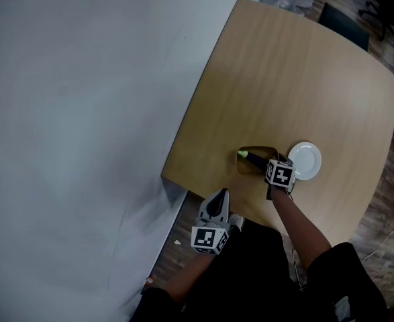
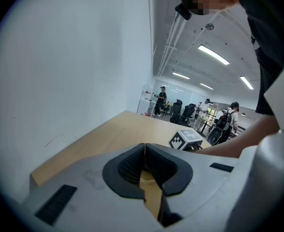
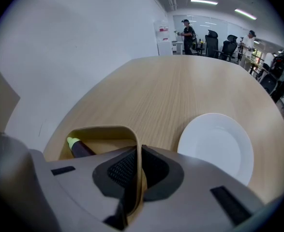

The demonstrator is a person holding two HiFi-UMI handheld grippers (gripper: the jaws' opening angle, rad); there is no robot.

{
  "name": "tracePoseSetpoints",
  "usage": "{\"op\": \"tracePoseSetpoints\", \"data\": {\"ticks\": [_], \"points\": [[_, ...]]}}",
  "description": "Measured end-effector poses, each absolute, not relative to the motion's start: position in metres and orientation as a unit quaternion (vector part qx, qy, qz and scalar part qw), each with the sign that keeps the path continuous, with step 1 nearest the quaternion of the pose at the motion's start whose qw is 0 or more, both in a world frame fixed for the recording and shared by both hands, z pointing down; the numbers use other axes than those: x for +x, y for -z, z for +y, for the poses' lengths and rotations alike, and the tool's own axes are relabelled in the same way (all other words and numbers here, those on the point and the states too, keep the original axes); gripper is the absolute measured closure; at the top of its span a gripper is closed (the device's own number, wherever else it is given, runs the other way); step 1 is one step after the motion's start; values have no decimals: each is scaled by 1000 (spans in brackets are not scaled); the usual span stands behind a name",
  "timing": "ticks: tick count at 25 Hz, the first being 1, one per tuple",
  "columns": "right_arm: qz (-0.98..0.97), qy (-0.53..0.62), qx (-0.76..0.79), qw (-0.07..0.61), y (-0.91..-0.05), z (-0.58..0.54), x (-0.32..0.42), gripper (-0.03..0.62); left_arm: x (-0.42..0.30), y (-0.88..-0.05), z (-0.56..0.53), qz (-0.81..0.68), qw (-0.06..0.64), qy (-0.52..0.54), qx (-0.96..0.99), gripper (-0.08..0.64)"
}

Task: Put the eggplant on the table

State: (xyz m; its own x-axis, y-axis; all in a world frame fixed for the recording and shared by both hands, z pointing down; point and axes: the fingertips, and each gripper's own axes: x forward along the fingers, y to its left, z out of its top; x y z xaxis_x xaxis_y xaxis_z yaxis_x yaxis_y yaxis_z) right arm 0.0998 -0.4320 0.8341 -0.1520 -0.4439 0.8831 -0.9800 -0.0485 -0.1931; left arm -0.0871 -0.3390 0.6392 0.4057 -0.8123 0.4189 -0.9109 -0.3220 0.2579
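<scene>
My right hand-held gripper (image 3: pixel 138 164) grips the wall of the tan container (image 3: pixel 100 129); the eggplant (image 3: pixel 80 149) lies inside it, near the worktop (image 3: pixel 180 86) edge; my left hand-held gripper (image 2: pixel 145 164) is closed, empty

grey left gripper (image 2: pixel 145 151), grey right gripper (image 3: pixel 138 156), black-white marker cubes (image 1: pixel 279 174), black clothing (image 1: pixel 250 280)

Pale matt wood-grain table (image 3: pixel 180 81), smooth thin-walled tan plastic-looking box (image 3: pixel 108 132) between the right gripper's (image 3: pixel 137 153) black ribbed rubbery pads (image 3: pixel 120 170), dark smooth-skinned eggplant (image 3: pixel 82 150) inside it, smooth white plate (image 3: pixel 214 146) just right of that gripper, gripper shell matt grey plastic
</scene>
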Motion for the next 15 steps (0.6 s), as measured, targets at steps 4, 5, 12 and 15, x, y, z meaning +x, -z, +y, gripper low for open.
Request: {"op": "tracePoseSetpoints", "data": {"ticks": [4, 5, 12, 15], "points": [[-630, -446, 567, 286, -837, -434, 90, 456, -100, -640, -333, -543, 234, -104, 800, 545], [-635, -447, 564, 280, -835, -435, 87, 431, -102, -640, -331, -544, 233, -103, 800, 545], [-668, -403, 561, 276, -816, -428, 88, 370, -116, -637, -317, -554, 223, -80, 798, 545], [-687, -371, 567, 265, -789, -423, 84, 362, -124, -627, -310, -553, 216, -65, 802, 545]]}}
